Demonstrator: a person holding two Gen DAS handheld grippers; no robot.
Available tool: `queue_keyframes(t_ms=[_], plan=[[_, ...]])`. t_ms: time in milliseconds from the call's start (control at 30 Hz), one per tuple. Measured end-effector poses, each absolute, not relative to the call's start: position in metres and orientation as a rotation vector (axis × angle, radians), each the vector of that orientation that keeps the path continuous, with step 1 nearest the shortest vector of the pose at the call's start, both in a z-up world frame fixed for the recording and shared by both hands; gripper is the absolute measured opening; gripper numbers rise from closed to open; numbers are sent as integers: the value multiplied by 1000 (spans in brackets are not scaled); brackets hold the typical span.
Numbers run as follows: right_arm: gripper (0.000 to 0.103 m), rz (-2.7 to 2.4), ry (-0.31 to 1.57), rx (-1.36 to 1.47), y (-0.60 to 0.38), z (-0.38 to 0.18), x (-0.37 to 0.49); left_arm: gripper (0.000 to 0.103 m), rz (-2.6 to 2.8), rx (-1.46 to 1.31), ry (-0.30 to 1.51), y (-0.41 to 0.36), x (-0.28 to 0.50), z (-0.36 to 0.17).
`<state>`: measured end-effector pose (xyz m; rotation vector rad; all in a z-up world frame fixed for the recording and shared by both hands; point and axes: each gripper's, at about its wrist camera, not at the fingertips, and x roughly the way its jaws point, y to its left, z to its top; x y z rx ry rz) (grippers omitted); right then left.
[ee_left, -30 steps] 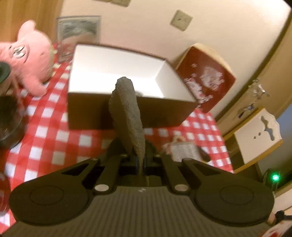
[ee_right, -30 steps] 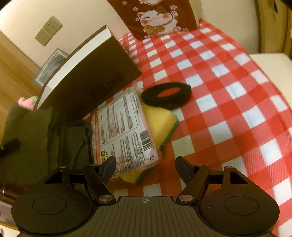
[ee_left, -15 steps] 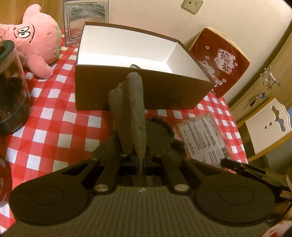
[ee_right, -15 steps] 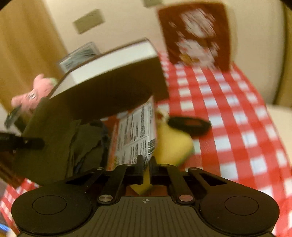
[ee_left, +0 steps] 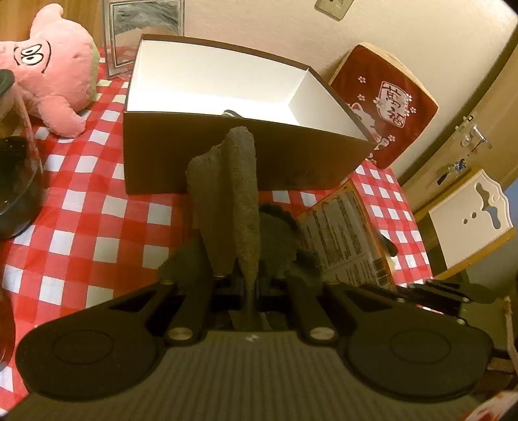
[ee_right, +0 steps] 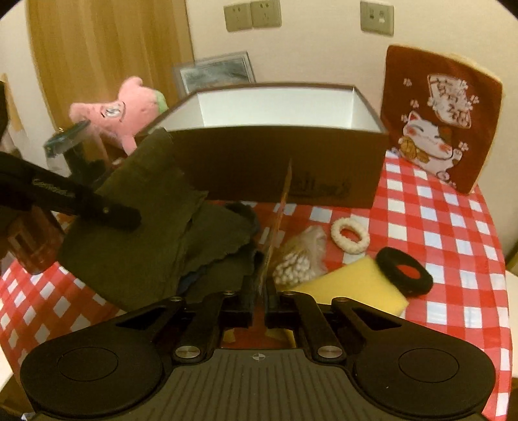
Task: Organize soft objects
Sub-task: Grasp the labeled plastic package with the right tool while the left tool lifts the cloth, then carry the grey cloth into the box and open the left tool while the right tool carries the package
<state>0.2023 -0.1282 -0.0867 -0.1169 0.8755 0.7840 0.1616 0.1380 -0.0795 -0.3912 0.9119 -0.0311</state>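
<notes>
My left gripper (ee_left: 247,285) is shut on a dark green cloth (ee_left: 236,194) and holds its folded end up in front of the brown box (ee_left: 226,155) with the white inside. The cloth also shows in the right wrist view (ee_right: 152,213), with the left gripper's finger (ee_right: 81,197) across it. My right gripper (ee_right: 259,304) is shut on the edge of a flat printed packet (ee_right: 275,233), held edge-on; it also shows in the left wrist view (ee_left: 346,239). A yellow sponge (ee_right: 353,285), a black ring (ee_right: 404,270), a white scrunchie (ee_right: 349,234) and a bag of cotton swabs (ee_right: 298,262) lie on the checked cloth.
A pink plush toy (ee_left: 48,77) sits left of the box, before a framed picture (ee_left: 145,29). A red cat cushion (ee_right: 440,123) leans on the wall at the right. A dark glass jar (ee_left: 13,187) stands at the left. The table edge and a white chair (ee_left: 469,220) are at the right.
My right gripper has closed on the packet and lifted it off the sponge, turning it edge-on. My left gripper has pulled back and lower with the cloth, away from the box.
</notes>
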Motion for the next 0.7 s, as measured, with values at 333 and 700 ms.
queue_keyframes(t_ms=[333, 700], plan=[[9, 705, 965, -85, -105, -96, 231, 5, -53, -369, 937, 135, 170, -83], [3, 695, 935, -45, -111, -77, 228, 5, -50, -298, 921, 129, 171, -71]])
